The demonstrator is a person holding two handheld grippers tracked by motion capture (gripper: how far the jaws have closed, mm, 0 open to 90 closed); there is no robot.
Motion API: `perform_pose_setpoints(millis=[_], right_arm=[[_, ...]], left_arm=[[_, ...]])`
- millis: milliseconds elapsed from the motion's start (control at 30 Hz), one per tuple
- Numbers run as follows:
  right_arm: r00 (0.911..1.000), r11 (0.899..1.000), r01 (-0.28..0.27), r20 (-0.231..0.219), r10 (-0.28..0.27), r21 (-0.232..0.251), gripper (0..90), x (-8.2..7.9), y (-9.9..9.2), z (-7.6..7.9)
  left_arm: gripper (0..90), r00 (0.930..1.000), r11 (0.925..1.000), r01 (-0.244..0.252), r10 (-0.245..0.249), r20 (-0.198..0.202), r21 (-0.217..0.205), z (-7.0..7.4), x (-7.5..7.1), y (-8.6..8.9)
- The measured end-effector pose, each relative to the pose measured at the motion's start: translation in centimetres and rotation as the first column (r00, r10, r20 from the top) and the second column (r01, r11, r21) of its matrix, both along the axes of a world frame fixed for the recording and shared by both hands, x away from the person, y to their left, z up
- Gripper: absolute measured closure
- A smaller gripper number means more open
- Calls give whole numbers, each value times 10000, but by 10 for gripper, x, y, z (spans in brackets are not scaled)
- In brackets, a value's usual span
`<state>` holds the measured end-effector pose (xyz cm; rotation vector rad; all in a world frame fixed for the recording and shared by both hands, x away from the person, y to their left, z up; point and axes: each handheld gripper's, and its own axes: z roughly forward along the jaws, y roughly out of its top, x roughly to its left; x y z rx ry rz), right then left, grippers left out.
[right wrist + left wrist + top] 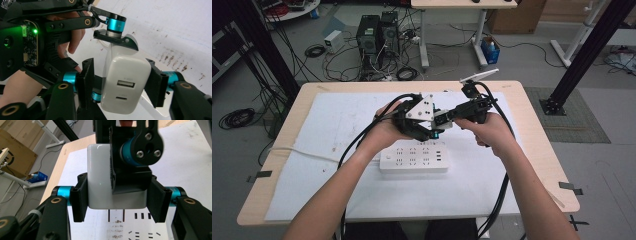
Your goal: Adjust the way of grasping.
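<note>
Left hand-held gripper [117, 202] clamps the white charger [100, 177] just above the power strip [413, 160] on the desk [537, 150]; right hand-held gripper [121, 82] has its jaws around the same charger, apparently touching its sides.

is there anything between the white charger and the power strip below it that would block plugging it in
Nothing visible does. The white charger is held above the table by both the left gripper and the right gripper. The power strip lies below on the white mat, with bare sockets facing up and nothing resting on them.
</note>
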<state>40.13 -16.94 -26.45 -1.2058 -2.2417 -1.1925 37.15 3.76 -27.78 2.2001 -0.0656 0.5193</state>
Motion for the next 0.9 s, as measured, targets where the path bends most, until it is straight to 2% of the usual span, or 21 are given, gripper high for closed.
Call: perform_pose_setpoints(millis=[167, 233, 267, 433, 533, 567, 633, 700, 767, 900], right_arm=[[10000, 10000, -19, 15, 19, -3, 566, 1, 0, -2], [9999, 9997, 89, -85, -87, 227, 577, 2, -1, -3], [9999, 9997, 78, -104, -76, 237, 581, 2, -2, -4], [9994, 9995, 205, -276, -199, 239, 611, 3, -2, -5], [9991, 9992, 277, -336, -267, 277, 622, 3, -1, -5], [9988, 9990, 347, -353, -338, 273, 623, 3, -1, -5], [9986, 9988, 376, -382, -363, 315, 623, 3, -1, -5], [9986, 9986, 312, -429, -293, 436, 622, 2, -2, -4], [9990, 9981, 273, -377, -252, 553, 622, 2, -4, -3], [9983, 9977, 575, 75, -578, 352, 622, 2, -15, 3]], left_arm=[[425, 10000, 10000, 28, -29, 74, 19, 0, 1, 1], [425, 10000, 10000, -6, 6, 86, -13, 0, 0, 1], [425, 9996, 10000, 15, -17, 272, 75, -1, 0, 0], [421, 9980, 9995, -131, 112, 615, 296, -2, -2, -2], [417, 9982, 9993, -173, 154, 574, 318, -2, -2, -2], [413, 9990, 9993, -210, 198, 401, 293, -2, -1, -2], [389, 9987, 9988, -342, 328, 392, 347, -2, -1, -1], [343, 9991, 9984, -434, 434, -1, 359, -2, 1, 1], [325, 9985, 9975, -507, 517, -188, 499, -1, 2, 5], [266, 9935, 9942, -774, 831, -772, 746, 4, 4, 21]])
